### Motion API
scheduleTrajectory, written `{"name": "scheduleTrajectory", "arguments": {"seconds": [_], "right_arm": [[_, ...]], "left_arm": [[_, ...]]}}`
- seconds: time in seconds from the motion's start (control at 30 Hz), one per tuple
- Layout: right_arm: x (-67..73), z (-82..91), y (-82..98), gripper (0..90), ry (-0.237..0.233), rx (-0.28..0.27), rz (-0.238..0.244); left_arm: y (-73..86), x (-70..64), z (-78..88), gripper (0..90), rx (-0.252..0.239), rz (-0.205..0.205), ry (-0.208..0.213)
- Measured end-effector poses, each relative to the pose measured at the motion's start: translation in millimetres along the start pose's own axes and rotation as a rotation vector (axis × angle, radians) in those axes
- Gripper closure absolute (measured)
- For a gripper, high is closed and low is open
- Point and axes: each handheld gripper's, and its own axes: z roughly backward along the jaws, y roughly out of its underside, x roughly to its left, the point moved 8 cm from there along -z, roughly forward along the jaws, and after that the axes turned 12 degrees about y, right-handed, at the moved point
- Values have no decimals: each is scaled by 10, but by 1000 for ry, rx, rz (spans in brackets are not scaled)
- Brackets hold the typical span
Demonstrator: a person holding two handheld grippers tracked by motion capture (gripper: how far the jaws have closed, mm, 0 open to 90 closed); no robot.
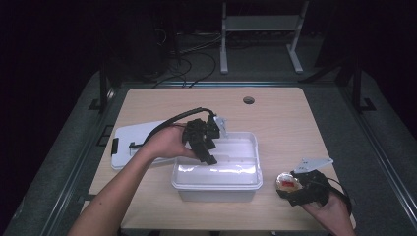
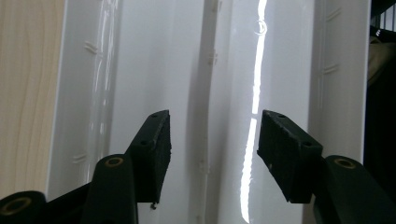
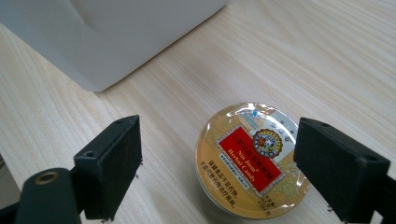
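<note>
Round candy tin (image 3: 252, 161), red label on lid: "Nin Jiom Herbal Candy", legible. Chinese chars above & below, too small to read. Round crest emblem beside label, txt unreadable.

Left forearm comes in from 6 o'clock, slants toward 1 o'clock. Left hand (image 1: 164, 142) grips left gripper (image 1: 209, 158), tips pointing down, jaws apart, nothing between. Right hand (image 1: 330, 211) at 4 o'clock holds right gripper (image 1: 286, 189), jaws wide apart.
</note>
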Motion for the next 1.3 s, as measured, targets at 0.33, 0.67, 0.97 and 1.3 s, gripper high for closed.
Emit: {"name": "scheduleTrajectory", "arguments": {"seconds": [0.33,0.67,0.97,1.3], "right_arm": [[-2,10,-2,148,1,-3,6],[-17,19,2,148,4,-7,6],[-14,21,1,148,4,-8,5],[-21,13,10,147,6,-7,10]], "left_arm": [[-78,7,-105,620,81,-15,10],[-92,52,-187,753,120,-18,27],[-95,76,-193,888,121,-1,23],[-106,63,-168,894,108,12,30]]}}
